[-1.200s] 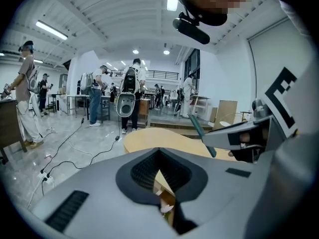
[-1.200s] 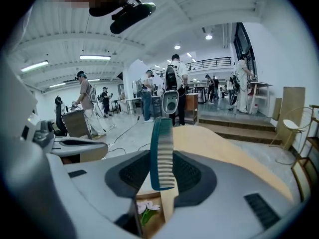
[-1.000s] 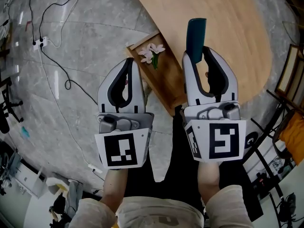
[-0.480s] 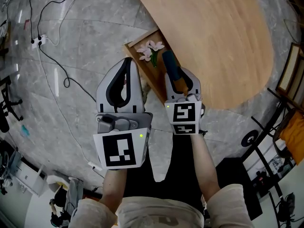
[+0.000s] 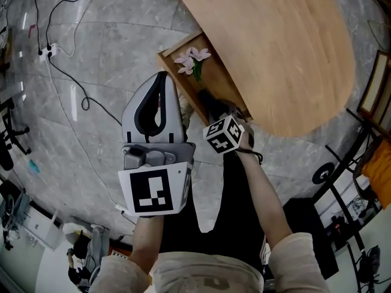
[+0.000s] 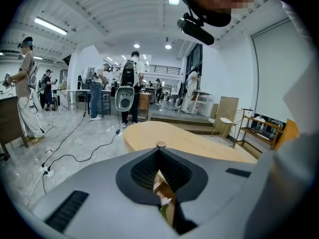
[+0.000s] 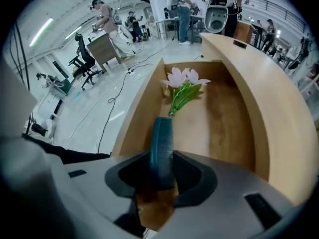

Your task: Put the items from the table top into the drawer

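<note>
A teal comb [image 7: 162, 146] stands upright between my right gripper's [image 7: 162, 158] jaws, which are shut on it. That gripper points steeply down into the open wooden drawer [image 7: 142, 103], close above its floor. In the head view only its marker cube [image 5: 224, 134] shows clearly, over the drawer's [image 5: 173, 49] near end. A pink artificial flower [image 5: 193, 60] [image 7: 183, 80] lies at the drawer's far end. My left gripper [image 5: 162, 76] [image 6: 159, 151] hovers left of the drawer, shut and holding nothing. The oval wooden table top [image 5: 275, 41] [image 6: 194, 139] reaches over the drawer.
A small round thing [image 6: 160, 144] sits on the table's near edge. Cables and a power strip [image 5: 49, 54] lie on the marble floor to the left. Shelving and frames [image 5: 372, 102] stand at the right. People and desks [image 6: 94, 96] are far off.
My right gripper has dropped from above the table edge down into the drawer with the comb, tipping from level to pointing down. The left gripper has stayed put.
</note>
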`<move>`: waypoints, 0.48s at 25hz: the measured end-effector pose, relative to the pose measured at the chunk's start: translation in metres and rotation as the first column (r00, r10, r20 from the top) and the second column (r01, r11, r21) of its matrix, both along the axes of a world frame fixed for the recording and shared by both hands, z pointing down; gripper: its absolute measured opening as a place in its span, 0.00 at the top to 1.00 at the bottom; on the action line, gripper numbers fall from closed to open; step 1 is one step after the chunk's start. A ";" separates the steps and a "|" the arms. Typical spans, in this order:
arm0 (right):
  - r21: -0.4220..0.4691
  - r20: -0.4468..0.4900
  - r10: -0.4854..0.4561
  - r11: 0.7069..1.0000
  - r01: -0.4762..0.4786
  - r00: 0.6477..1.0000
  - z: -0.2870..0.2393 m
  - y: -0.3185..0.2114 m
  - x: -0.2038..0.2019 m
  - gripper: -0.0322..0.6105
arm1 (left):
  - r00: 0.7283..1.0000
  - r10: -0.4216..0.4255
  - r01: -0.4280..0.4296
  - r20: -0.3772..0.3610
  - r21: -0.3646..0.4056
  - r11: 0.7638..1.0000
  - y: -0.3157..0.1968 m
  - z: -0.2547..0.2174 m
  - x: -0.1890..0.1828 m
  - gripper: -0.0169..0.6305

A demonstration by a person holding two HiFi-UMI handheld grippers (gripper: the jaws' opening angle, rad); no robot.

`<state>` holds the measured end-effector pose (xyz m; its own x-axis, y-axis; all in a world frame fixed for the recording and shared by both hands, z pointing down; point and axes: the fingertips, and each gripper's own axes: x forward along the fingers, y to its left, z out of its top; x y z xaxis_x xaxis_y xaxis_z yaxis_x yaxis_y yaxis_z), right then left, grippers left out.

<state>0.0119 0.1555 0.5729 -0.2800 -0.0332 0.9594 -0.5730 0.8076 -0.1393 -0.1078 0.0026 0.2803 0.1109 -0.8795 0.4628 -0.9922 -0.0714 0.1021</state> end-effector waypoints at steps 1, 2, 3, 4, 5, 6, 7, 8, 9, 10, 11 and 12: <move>-0.013 -0.011 -0.014 1.000 0.014 1.000 0.004 0.002 0.000 0.72 | 1.000 -0.001 0.001 -0.001 -0.002 1.000 0.000 0.001 0.000 0.96; -0.025 -0.022 -0.027 0.999 0.027 0.999 0.008 0.004 0.000 0.72 | 1.000 -0.001 0.001 -0.002 -0.003 1.000 0.000 0.001 0.001 0.96; -0.038 -0.033 -0.039 0.999 0.038 0.999 0.012 0.006 0.000 0.72 | 1.000 -0.002 0.002 -0.004 -0.004 1.000 0.000 0.002 0.001 0.96; -0.051 -0.043 -0.048 0.998 0.046 0.998 0.016 0.007 0.001 0.72 | 1.000 -0.002 0.002 -0.006 -0.005 1.000 -0.001 0.002 0.002 0.96; -0.063 -0.052 -0.056 0.997 0.053 0.997 0.019 0.009 0.002 0.72 | 1.000 0.001 -0.001 -0.004 -0.004 1.000 -0.001 0.002 0.002 0.96; -0.072 -0.059 -0.061 0.996 0.056 0.996 0.021 0.010 0.002 0.72 | 1.000 0.004 -0.004 0.000 -0.004 1.000 -0.001 0.002 0.002 0.96; -0.078 -0.065 -0.061 0.995 0.056 0.996 0.023 0.010 0.002 0.72 | 1.000 0.004 -0.004 0.000 -0.004 1.000 -0.001 0.002 0.002 0.96; -0.082 -0.068 -0.055 0.995 0.049 0.996 0.025 0.011 0.002 0.72 | 1.000 0.000 0.000 -0.003 -0.006 1.000 -0.001 0.003 0.002 0.96; -0.087 -0.069 -0.043 0.996 0.037 0.997 0.026 0.011 0.001 0.72 | 1.000 -0.005 0.005 -0.006 -0.007 1.000 -0.001 0.004 0.002 0.96; -0.093 -0.068 -0.028 0.995 0.022 0.997 0.028 0.011 0.000 0.72 | 1.000 -0.007 0.007 -0.007 -0.007 1.000 -0.002 0.004 0.002 0.96; -0.103 -0.067 -0.015 0.995 0.008 0.998 0.028 0.011 0.000 0.72 | 1.000 -0.008 0.008 -0.008 -0.005 1.000 -0.002 0.004 0.002 0.96; -0.114 -0.066 -0.005 0.994 -0.002 0.998 0.029 0.012 -0.001 0.72 | 1.000 -0.009 0.009 -0.008 -0.004 1.000 -0.003 0.004 0.002 0.96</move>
